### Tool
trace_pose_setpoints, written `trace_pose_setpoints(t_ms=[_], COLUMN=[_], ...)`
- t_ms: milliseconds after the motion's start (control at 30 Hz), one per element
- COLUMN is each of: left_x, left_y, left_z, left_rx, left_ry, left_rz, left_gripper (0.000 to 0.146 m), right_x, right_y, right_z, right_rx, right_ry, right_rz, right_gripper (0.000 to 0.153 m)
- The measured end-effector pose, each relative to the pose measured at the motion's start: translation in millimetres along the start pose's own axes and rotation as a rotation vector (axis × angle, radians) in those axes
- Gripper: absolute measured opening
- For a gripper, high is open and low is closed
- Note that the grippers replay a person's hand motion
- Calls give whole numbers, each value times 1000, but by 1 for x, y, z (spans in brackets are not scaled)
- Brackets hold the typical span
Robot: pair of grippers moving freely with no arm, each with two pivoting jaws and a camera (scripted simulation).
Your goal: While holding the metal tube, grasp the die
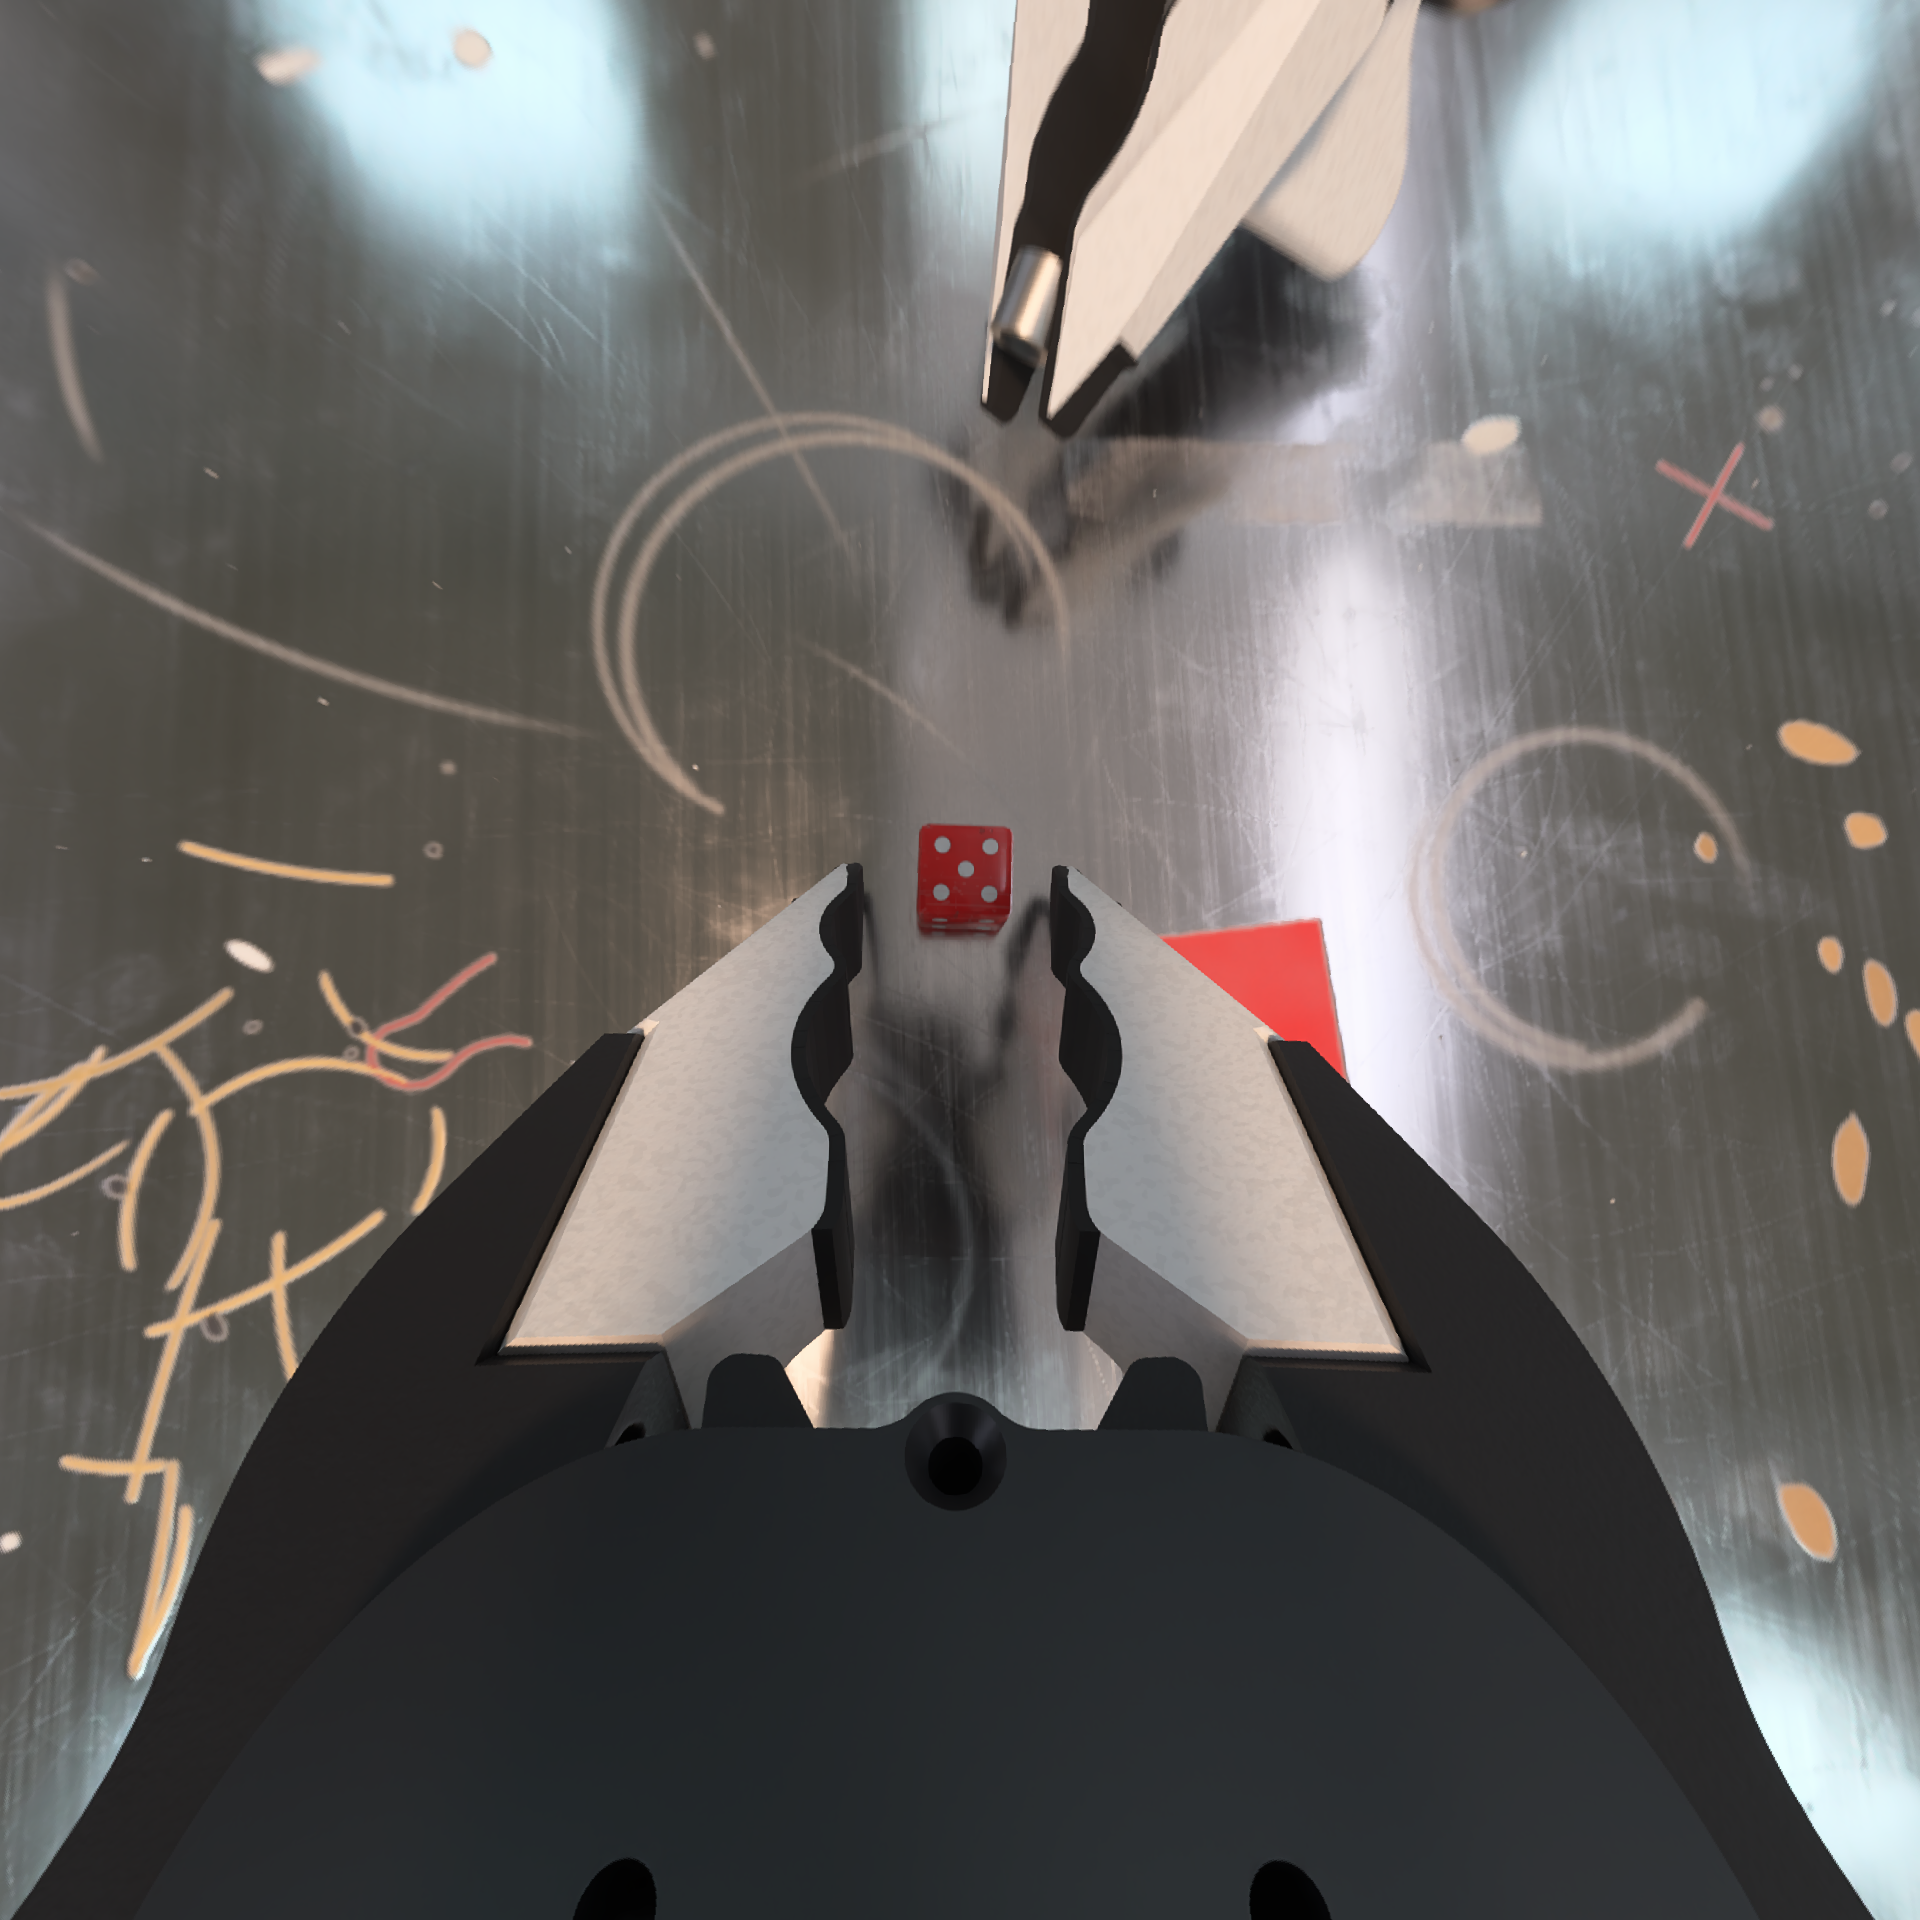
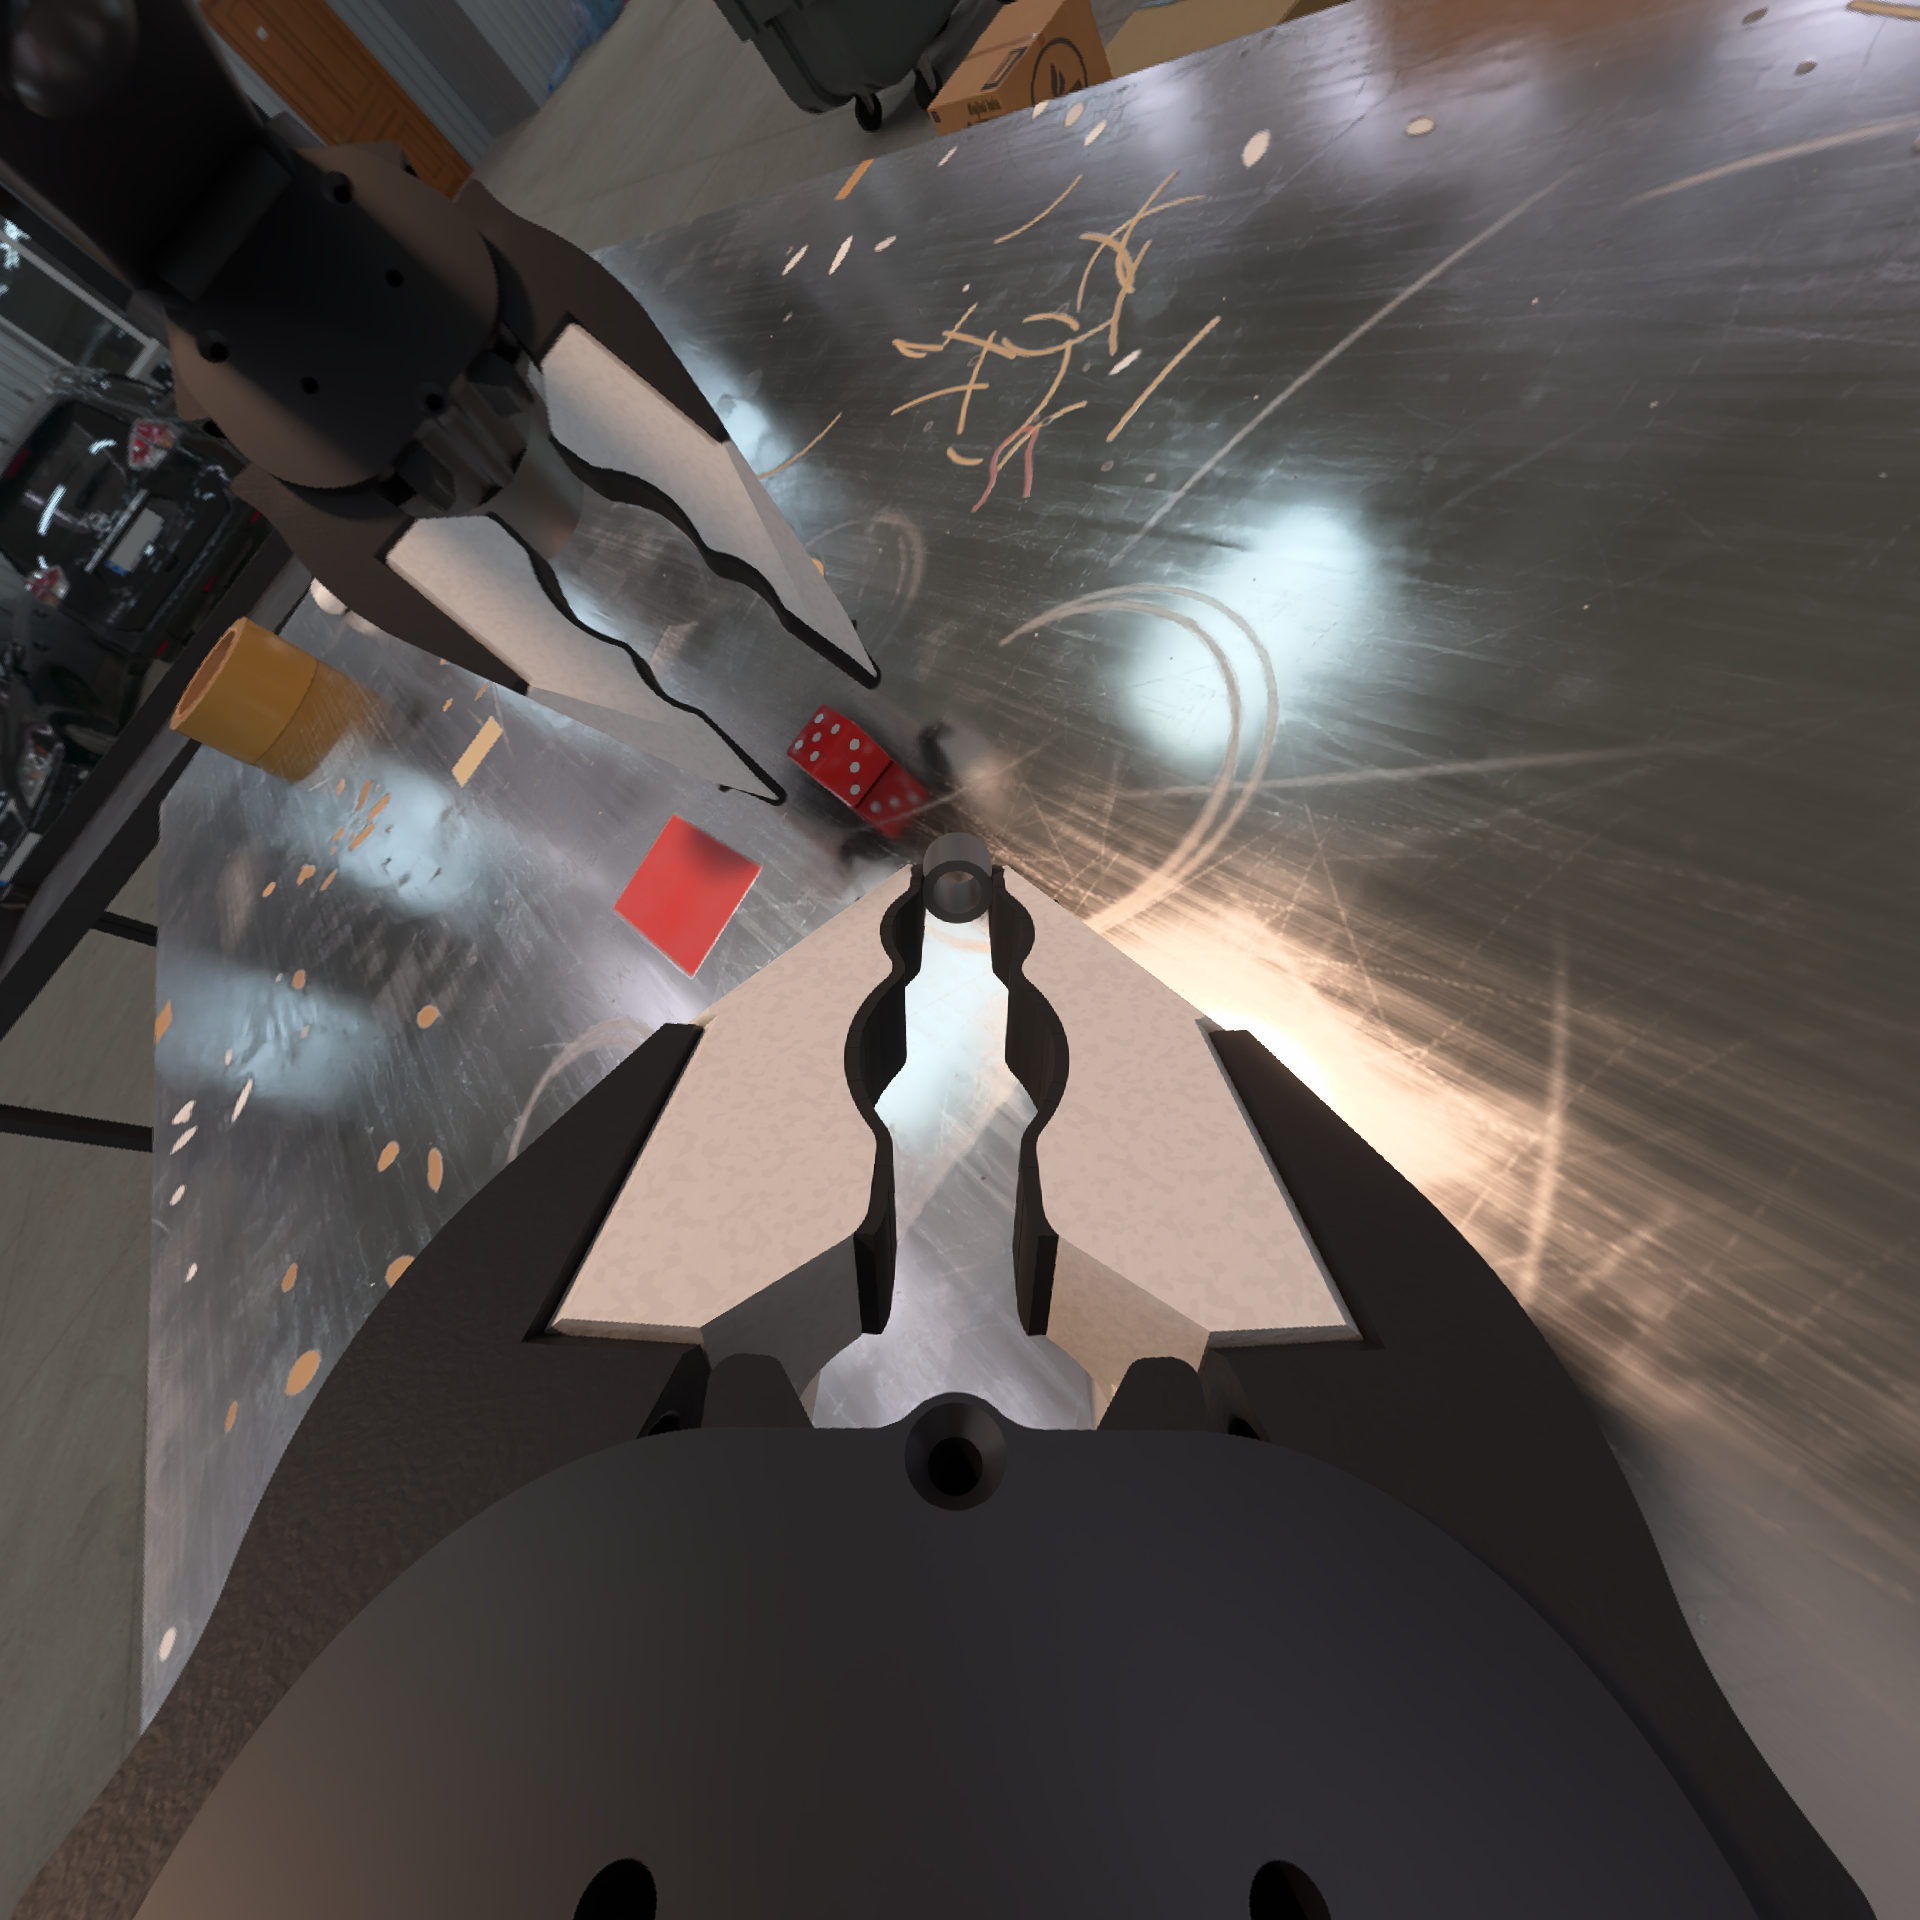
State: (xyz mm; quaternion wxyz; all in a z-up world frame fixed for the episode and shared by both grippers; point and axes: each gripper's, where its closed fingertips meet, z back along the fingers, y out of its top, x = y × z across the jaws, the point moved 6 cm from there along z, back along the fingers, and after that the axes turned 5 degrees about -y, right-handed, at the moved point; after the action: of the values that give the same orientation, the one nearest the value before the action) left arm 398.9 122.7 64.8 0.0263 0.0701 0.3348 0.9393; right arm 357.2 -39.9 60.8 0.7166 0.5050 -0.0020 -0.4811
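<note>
Counts: 2 hand-held grippers, left (image 1: pixel 956 883) and right (image 2: pixel 958 891). 1 red die (image 1: pixel 964 878). 1 metal tube (image 2: pixel 956 890). 1 flat red square (image 2: pixel 688 891). 1 yellow tape roll (image 2: pixel 260 698). 1 cardboard box (image 2: pixel 1013 64) past the far edge. All on 1 scratched steel counter (image 2: pixel 1507 520), box excepted.
</note>
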Motion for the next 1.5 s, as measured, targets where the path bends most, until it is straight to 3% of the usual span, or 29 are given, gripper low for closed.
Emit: trace_pose_setpoints(t_ms=[100,167,433,567,967,1200,1500], left_x=[0,1,21,27,30,29,27], left_y=[-2,-1,9,10,9,10,9], left_z=[-8,-11,-22,-26,-29,-32,-32], left_rx=[-26,-26,-9,2,35,58,71], left_ry=[-14,12,298,374,449,484,527], left_rz=[-9,-22,-108,-156,-230,-287,-337], left_gripper=[32,18,18,18,18,18,18], right_x=[0,1,7,8,17,23,30], right_y=[-3,-4,-2,1,5,20,32], right_z=[3,7,18,15,16,12,7], right_rx=[2,3,11,-43,-217,-381,-537], right_ry=[-10,-23,-76,-51,59,118,81], right_rz=[-6,-5,-11,-30,-164,-165,-93], right_gripper=[11,11,11,11,11,11,11])
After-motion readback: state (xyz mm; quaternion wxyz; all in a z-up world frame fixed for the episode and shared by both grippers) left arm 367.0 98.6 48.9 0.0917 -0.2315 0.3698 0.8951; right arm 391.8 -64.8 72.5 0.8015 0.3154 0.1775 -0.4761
